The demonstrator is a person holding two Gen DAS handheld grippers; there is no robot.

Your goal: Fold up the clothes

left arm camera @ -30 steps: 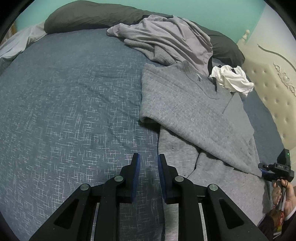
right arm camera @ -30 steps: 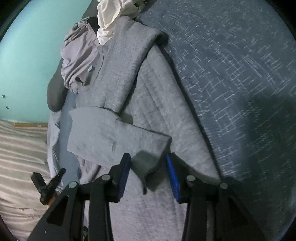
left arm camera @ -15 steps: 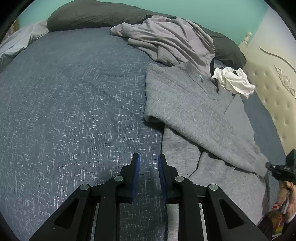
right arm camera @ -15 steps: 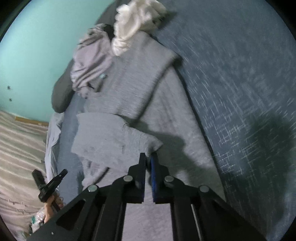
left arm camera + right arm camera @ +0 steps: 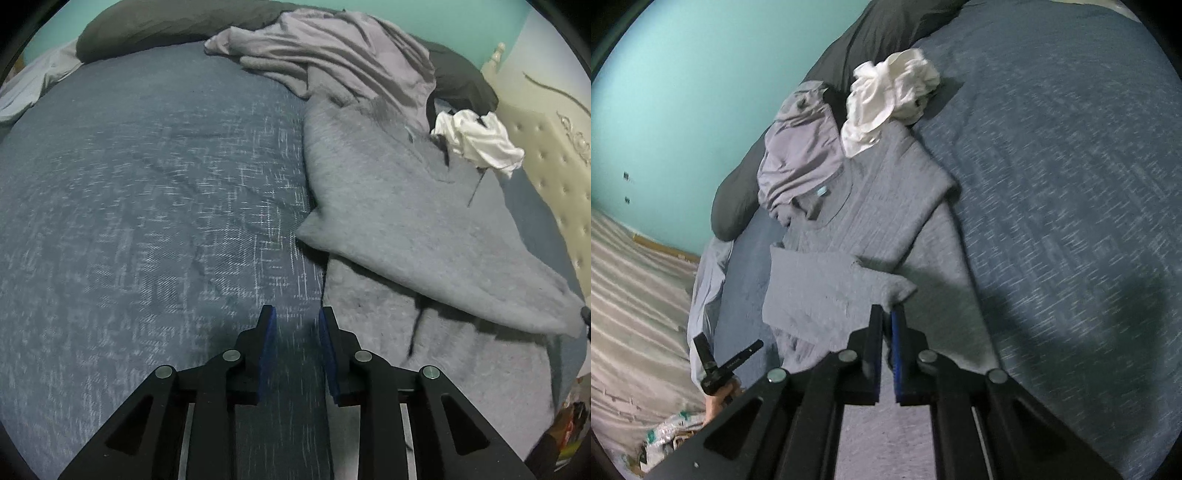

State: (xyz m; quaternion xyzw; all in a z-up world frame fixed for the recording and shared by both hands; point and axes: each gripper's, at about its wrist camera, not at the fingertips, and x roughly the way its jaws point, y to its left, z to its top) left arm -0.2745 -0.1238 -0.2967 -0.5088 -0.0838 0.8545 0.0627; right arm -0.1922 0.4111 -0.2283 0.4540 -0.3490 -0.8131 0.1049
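Left wrist view
Left claw [image 5: 293, 317]: its blue pads stand a little apart and are opening, with nothing between them but bedspread; it hangs just beside the sweater's near edge, likely so that it can take that edge as the second grip for a fold.
Grey sweater [image 5: 399, 206]: spread on the right half of the bed, one sleeve laid across the body toward the right, where its cuff end is drawn up off the cloth below.
Blue bedspread [image 5: 147, 192]: bare on the left, giving free room to fold.
Lilac garment [image 5: 351, 55]: heaped at the far edge with the white cloth [image 5: 480, 140] beside it, apparently waiting their turn.

Right wrist view
Right claw [image 5: 886, 314]: pads pressed together on the tip of the sleeve cuff, pinching it so the sleeve can be carried over the body.
Sweater [image 5: 886, 192]: collar toward the far end, sleeve [image 5: 820, 284] raised above the body, casting a shadow beneath.
Hand [image 5: 718, 400]: at lower left, gripping the other tool's handle off the bed's edge.
White cloth [image 5: 890, 96]: touching the sweater's shoulder, so it may snag a later fold.
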